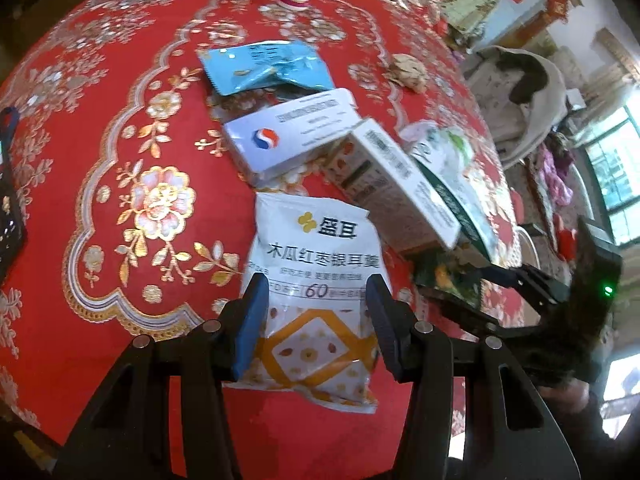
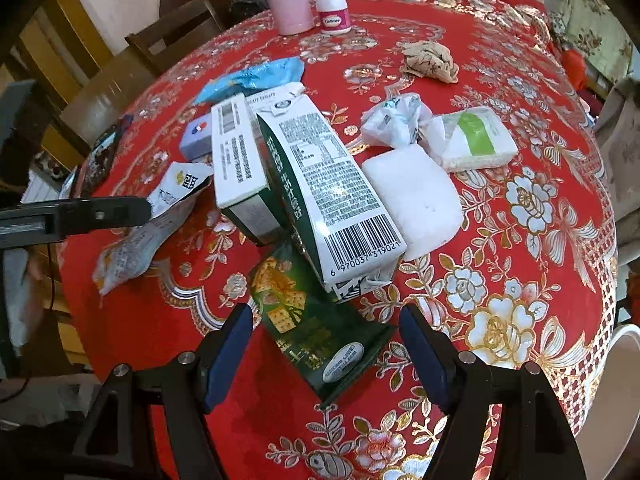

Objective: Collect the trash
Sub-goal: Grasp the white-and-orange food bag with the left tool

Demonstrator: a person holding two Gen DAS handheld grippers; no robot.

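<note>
Red tablecloth with gold and white floral embroidery covers the table in both views; wooden chairs stand at upper left of the right-wrist frame.

Left-wrist view, left to right: a dark device lies at the left edge. At lower centre the left gripper points down with its blue pads on either side of a white snack pouch; whether the pads actually press on the pouch cannot be told. Above lie a blue wrapper and a white box with a red-blue logo; right of them a white carton is tilted.

Right-wrist view, left to right: the same pouch lies at the left, under a dark finger of the left gripper. At centre a milk carton with a barcode leans against a white box, its base resting on a green cracker packet. The right gripper stands released, its fingers apart on both sides of that packet, not touching it. Farther right lie a white pad, crumpled paper and a tissue pack. At top stand a pink flask and a pill bottle.
</note>
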